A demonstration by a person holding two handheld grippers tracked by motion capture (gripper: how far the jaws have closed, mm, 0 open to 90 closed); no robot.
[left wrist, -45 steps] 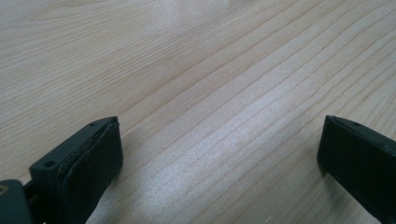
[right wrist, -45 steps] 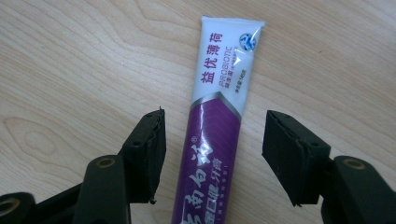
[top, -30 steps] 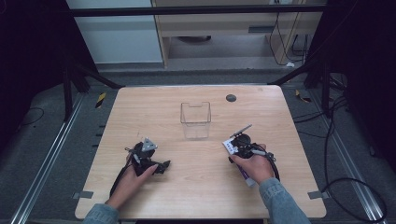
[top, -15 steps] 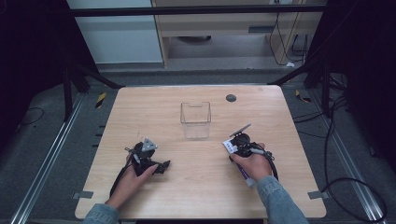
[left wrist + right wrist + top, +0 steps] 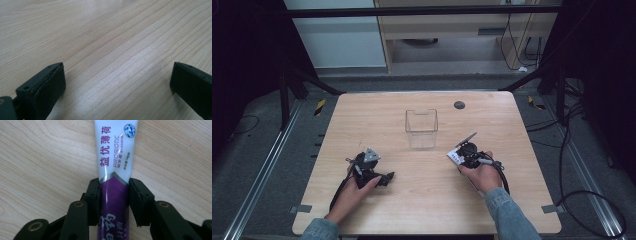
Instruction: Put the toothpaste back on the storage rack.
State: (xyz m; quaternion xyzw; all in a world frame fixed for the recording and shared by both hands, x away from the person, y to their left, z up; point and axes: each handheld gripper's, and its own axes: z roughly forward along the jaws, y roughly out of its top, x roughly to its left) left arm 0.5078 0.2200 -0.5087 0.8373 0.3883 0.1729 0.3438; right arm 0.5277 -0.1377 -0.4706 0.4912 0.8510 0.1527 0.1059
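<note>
Gripping a toothpaste tube [image 5: 115, 157] across its purple lower part, the right gripper [image 5: 113, 202] has both black jaws pressed flat against the tube's two sides, closed on it with no gap. The tube runs lengthwise out past the jaw tips, its white upper part printed with purple characters and the word PROBIOTIC; the skin is glossy, catching a pale streak of light, and it looks like soft laminate that would dent under harder pressure, so a hold low on the body and square across the width seems chosen to keep it from twisting. In the high view the tube [image 5: 466, 140] juts forward and up from the right hand [image 5: 484, 175], on the right half of the table, near the clear container [image 5: 421, 128] but apart from it. That container is a small open-topped box of transparent plastic with thin straight walls, standing upright near the table's middle; it is probably where the tube is meant to go, though nothing states this.

The left gripper [image 5: 371, 170] rests low over the table at the left, its jaws spread wide with only bare wood between them, holding nothing, apparently idle. The table [image 5: 362, 115] is pale wood-grain laminate with fine straight streaks and rounded corners. A small dark round disc [image 5: 459, 105] lies near the far edge.
</note>
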